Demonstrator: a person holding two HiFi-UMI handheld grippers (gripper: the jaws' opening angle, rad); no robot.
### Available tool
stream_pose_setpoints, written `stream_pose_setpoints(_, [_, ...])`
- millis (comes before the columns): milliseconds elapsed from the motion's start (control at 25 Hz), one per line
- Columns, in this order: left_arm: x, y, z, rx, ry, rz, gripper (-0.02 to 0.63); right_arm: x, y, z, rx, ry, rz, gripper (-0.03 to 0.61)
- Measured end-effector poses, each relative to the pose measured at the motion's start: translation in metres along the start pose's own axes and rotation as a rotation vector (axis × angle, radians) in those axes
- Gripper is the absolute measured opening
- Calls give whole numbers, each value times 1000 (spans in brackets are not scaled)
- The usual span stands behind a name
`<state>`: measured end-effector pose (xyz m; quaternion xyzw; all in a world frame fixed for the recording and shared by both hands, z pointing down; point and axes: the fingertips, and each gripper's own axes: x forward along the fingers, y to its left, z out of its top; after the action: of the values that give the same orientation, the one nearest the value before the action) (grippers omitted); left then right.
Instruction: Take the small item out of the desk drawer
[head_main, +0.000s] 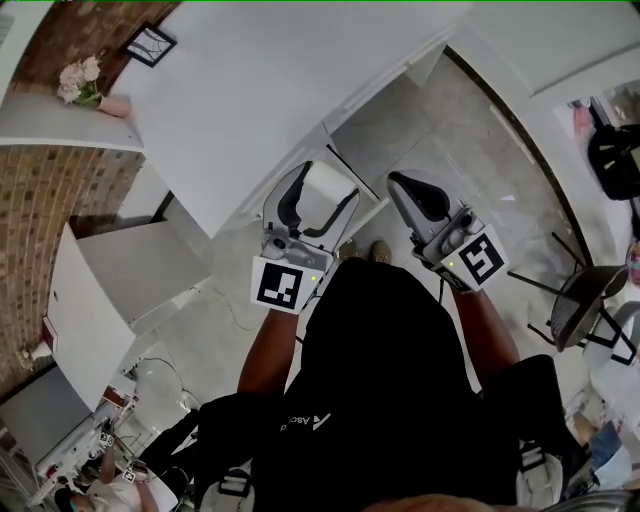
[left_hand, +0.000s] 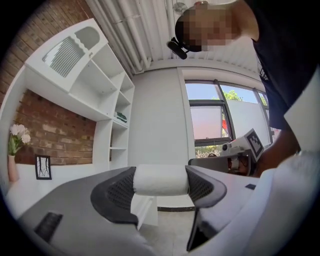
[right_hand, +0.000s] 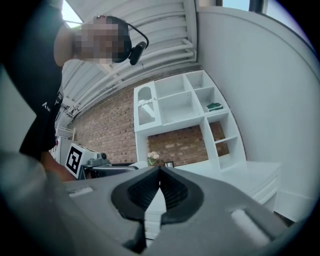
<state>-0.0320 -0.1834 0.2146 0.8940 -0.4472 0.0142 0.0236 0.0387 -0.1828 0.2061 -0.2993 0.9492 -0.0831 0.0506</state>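
Left claw (head_main: 326, 184) clamped on the white roll (left_hand: 161, 180); right claw (right_hand: 160, 172) closed, empty.

The roll is a short, soft-looking cylinder with a matte, slightly fuzzy surface. It lies crosswise between my left jaws, each flat end pressed against a dark ribbed rubber pad (left_hand: 117, 192). The jaw shells are smooth grey plastic, curved. The roll is held in the air just off the edge of the smooth white desk (head_main: 250, 90), above the grey tiled floor (head_main: 450, 130). The right claw's ribbed pads meet tip to tip with nothing between them. It sits just beside the left claw.
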Motion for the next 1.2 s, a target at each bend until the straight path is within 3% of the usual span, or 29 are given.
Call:
stream_pose_setpoints(480, [-30, -12, 97, 35, -182, -38, 291, -12, 33, 72, -80, -122, -6, 1])
stream_pose_setpoints(1200, [-38, -34, 112, 35, -195, -64, 291, -28, 42, 84, -149, -146, -9, 0])
